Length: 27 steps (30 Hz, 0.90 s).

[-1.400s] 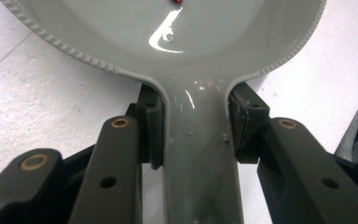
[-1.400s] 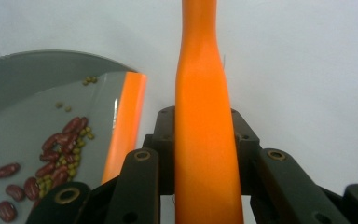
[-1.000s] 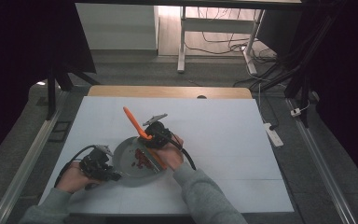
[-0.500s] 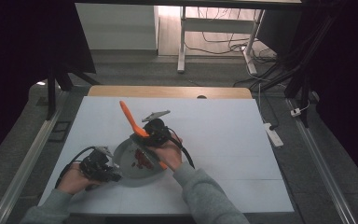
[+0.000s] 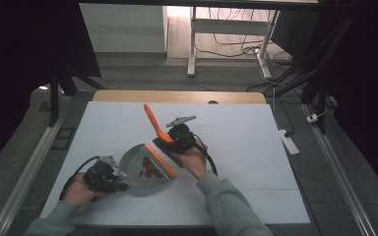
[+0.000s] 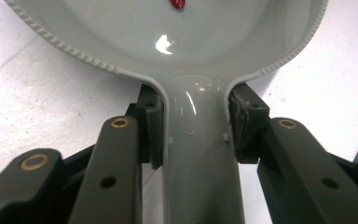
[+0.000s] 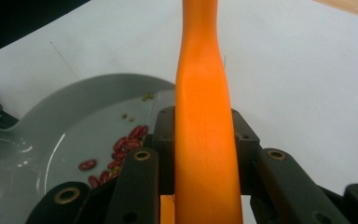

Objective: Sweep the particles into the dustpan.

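A grey dustpan [image 5: 140,169] lies on the white table with several red beans [image 5: 150,167] inside. My left gripper [image 5: 109,178] is shut on the dustpan's handle [image 6: 196,154], its pads pressing both sides. An orange hand brush [image 5: 153,124] stands tilted at the pan's right lip, its orange-edged head [image 5: 160,160] along the opening. My right gripper [image 5: 174,137] is shut on the brush handle [image 7: 205,126]. Red beans [image 7: 116,156] and a few small greenish grains [image 7: 145,97] show in the pan [image 7: 37,140] in the right gripper view.
The white table sheet [image 5: 236,142] stretches wide to the right and behind. A wooden table edge [image 5: 177,96] runs along the back. A white power strip [image 5: 289,140] lies off the right side, and metal rails [image 5: 24,177] flank the table.
The brush head has swept down along the pan's opening, and the dustpan has tipped slightly with the beans gathered inside. Both grips have held.
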Available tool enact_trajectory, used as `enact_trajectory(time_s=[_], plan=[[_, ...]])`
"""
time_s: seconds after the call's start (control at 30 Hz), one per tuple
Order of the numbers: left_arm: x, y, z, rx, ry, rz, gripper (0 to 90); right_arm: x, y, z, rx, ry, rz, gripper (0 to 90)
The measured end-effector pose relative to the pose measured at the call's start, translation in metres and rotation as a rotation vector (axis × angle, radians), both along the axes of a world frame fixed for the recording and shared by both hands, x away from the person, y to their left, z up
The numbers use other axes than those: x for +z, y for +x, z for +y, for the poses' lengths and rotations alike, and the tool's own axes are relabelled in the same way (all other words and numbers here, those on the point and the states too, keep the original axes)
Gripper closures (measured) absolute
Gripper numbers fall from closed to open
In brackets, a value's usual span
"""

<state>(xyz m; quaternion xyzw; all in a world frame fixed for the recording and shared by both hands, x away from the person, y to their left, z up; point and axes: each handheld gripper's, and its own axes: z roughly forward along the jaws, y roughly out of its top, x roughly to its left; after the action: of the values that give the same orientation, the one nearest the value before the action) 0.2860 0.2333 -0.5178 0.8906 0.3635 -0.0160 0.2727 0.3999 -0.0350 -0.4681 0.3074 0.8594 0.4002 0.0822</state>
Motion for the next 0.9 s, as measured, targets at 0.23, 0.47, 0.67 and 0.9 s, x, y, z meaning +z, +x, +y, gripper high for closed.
enact_trajectory(time_s=[0.23,0.47,0.67,0.9], plan=[[-0.002,-0.008,0.005,0.040,-0.062,-0.056,61.8,0.001,-0.007,-0.033,-0.022,-0.003,-0.024,70.6],[-0.001,-0.013,0.003,0.078,-0.080,-0.094,61.8,-0.003,-0.014,-0.067,-0.045,0.023,-0.027,70.6],[0.001,-0.019,-0.002,0.122,-0.089,-0.129,61.8,-0.006,-0.017,-0.089,-0.059,0.063,0.001,70.6],[0.003,-0.025,-0.004,0.169,-0.126,-0.168,61.9,-0.005,-0.024,-0.106,-0.058,0.056,-0.022,70.6]])
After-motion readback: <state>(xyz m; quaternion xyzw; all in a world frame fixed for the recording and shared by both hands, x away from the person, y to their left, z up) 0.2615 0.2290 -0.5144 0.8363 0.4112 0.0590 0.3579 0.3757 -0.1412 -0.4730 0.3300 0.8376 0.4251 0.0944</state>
